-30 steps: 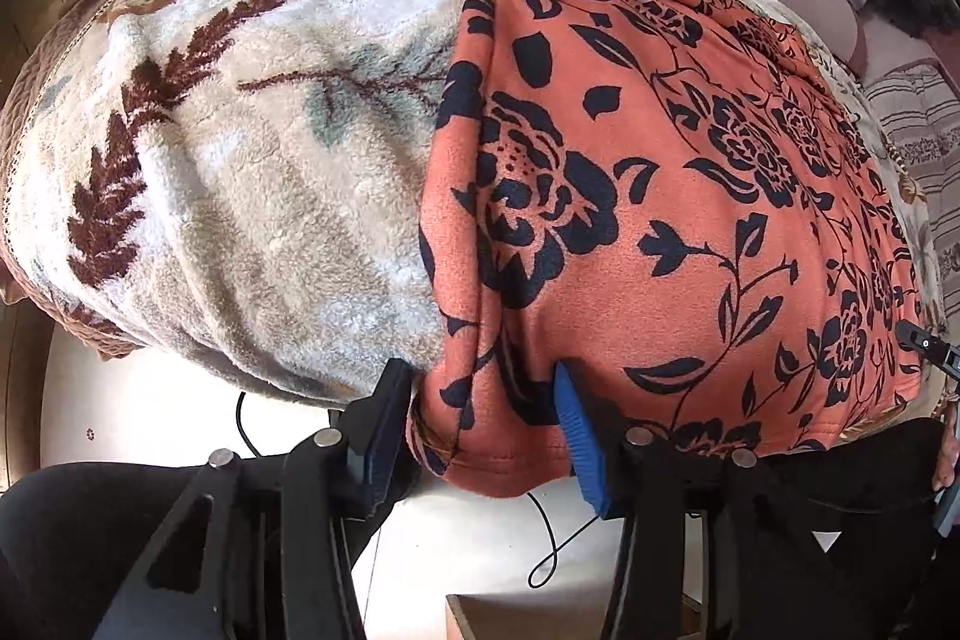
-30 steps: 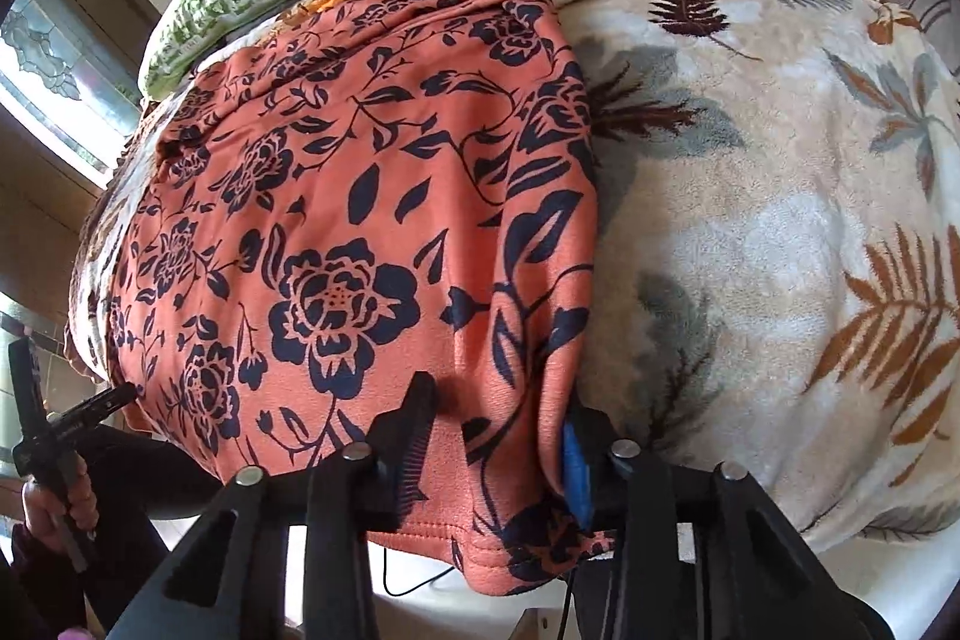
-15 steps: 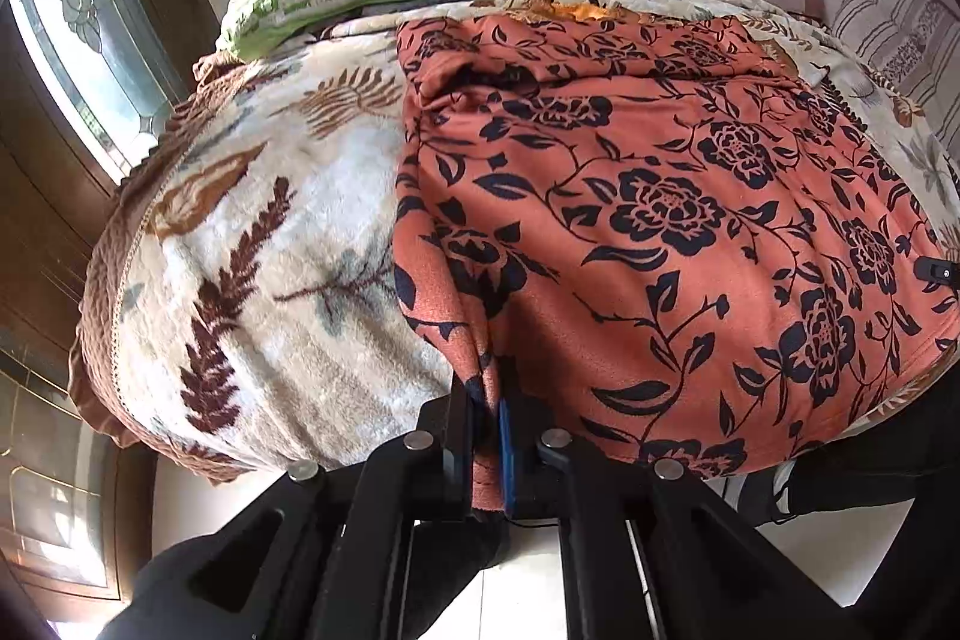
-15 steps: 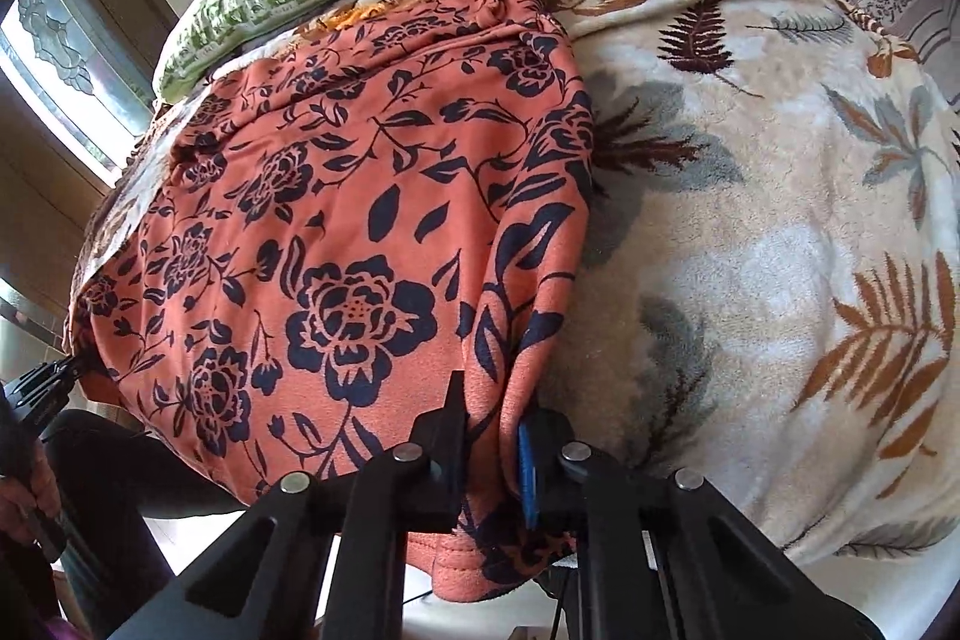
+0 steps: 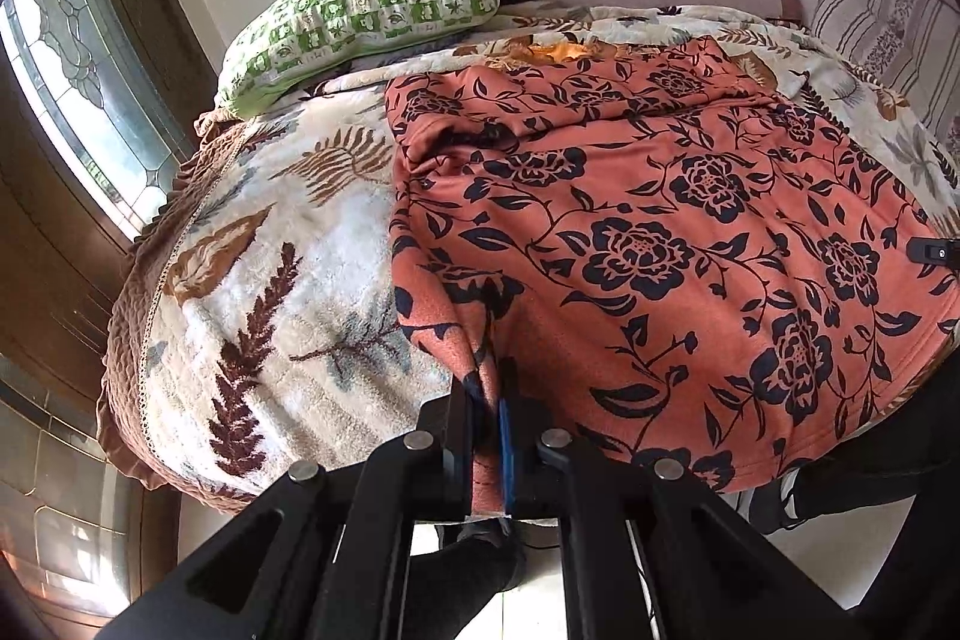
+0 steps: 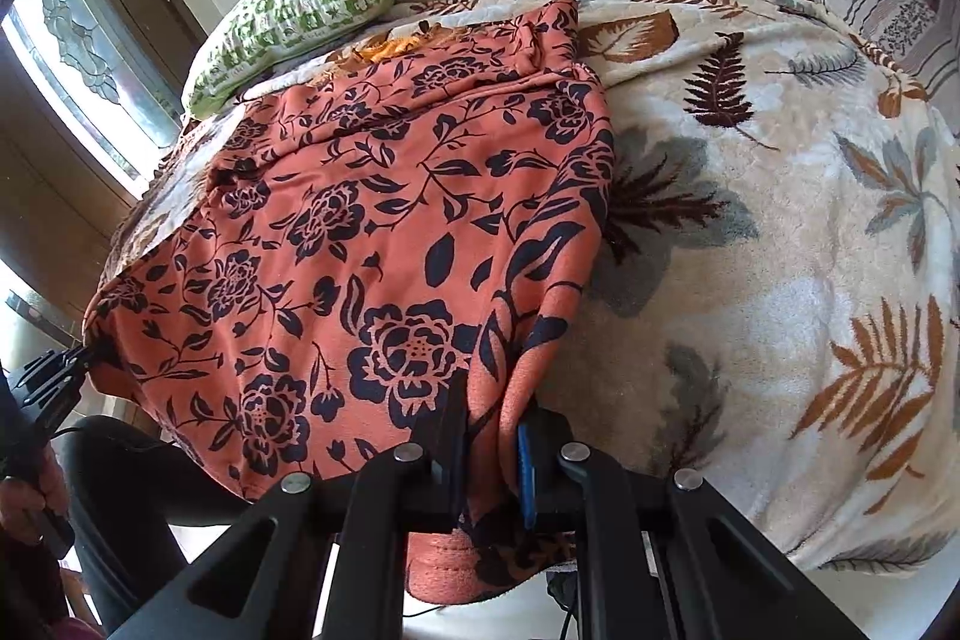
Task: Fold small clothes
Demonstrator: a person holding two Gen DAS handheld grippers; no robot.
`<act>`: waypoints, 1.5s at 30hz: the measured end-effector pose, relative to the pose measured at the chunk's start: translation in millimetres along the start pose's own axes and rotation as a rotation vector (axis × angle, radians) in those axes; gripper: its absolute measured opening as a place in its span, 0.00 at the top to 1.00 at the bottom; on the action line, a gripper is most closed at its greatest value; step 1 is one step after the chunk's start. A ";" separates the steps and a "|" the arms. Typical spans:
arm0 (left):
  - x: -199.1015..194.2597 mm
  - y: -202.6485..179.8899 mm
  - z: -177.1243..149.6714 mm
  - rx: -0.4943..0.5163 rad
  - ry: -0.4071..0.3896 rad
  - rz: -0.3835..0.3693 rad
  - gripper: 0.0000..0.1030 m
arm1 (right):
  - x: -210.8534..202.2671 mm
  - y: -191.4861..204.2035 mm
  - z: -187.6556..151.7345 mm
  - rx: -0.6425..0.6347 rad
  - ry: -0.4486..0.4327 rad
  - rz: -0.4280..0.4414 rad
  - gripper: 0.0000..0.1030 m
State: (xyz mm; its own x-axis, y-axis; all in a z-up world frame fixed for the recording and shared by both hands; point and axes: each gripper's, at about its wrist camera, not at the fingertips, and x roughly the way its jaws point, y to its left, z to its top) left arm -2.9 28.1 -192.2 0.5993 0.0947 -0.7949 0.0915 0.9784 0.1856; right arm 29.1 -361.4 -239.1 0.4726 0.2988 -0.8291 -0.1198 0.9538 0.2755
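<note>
The orange floral garment (image 5: pixel 660 244) lies spread on the leaf-print blanket (image 5: pixel 288 292), below the green pillow (image 5: pixel 360 16). A second ago both grippers straddled its near hem open; now the left gripper (image 5: pixel 487 430) and right gripper (image 6: pixel 491 454) have clamped its near corners.

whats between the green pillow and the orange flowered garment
A strip of the leaf-print blanket, seen in both wrist views, separates the green pillow from the orange garment.
</note>
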 end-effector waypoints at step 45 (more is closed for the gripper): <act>227.7 166.4 238.8 -0.795 -0.088 -0.318 0.50 | 135.0 -141.2 289.3 0.726 -0.444 0.330 0.13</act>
State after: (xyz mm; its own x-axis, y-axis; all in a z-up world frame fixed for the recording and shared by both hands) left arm 338.7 168.5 -204.4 0.7022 -0.1878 -0.6868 -0.2994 0.7973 -0.5241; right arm 362.4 -464.7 -249.1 0.8226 0.3704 -0.4315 0.1992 0.5229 0.8288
